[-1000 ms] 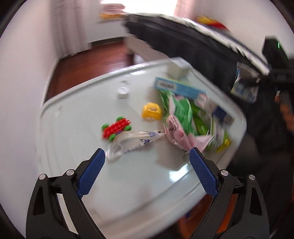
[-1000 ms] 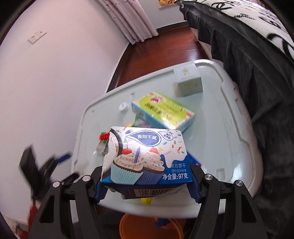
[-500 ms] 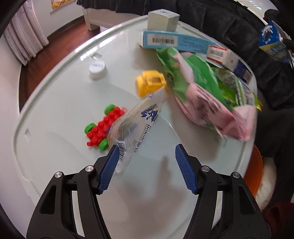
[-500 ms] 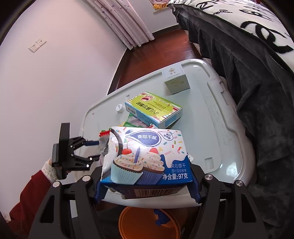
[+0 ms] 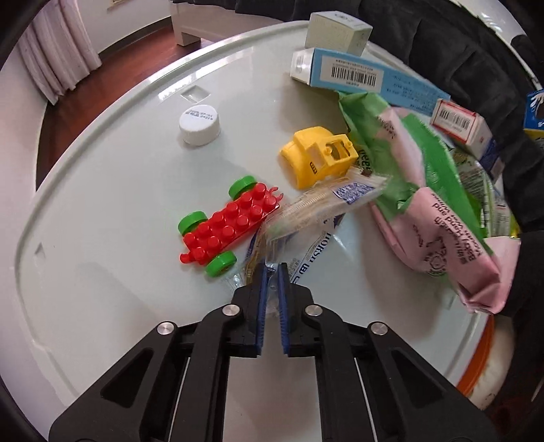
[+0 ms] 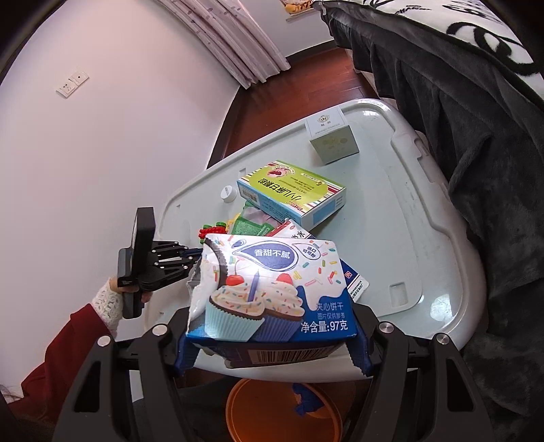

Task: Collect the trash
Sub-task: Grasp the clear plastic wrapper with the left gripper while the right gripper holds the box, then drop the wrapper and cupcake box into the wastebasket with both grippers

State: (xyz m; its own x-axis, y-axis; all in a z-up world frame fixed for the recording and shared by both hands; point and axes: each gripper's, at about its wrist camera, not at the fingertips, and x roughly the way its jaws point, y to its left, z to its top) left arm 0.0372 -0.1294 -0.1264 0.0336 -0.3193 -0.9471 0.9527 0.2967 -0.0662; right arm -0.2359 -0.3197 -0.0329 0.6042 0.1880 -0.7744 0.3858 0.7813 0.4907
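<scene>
My left gripper [image 5: 271, 272] is shut on the near end of a clear plastic wrapper [image 5: 316, 207] that lies on the pale table [image 5: 102, 278] between a red toy block car [image 5: 227, 227] and a green and pink snack bag [image 5: 425, 204]. My right gripper [image 6: 272, 350] is shut on a blue cupcake biscuit packet [image 6: 272, 289] and holds it above the table's near edge, over an orange bin [image 6: 265, 408]. The left gripper also shows in the right wrist view [image 6: 193, 253].
A yellow toy cab [image 5: 319, 159], a white bottle cap [image 5: 199, 127], a long blue box [image 5: 357, 78], a small pale box [image 5: 336, 32] and a red and white carton [image 5: 462, 124] lie on the table. Dark bedding [image 6: 476, 119] borders its right side.
My left gripper has closed on the clear wrapper, which it only straddled half a second ago. The right gripper still holds the biscuit packet in about the same place.
</scene>
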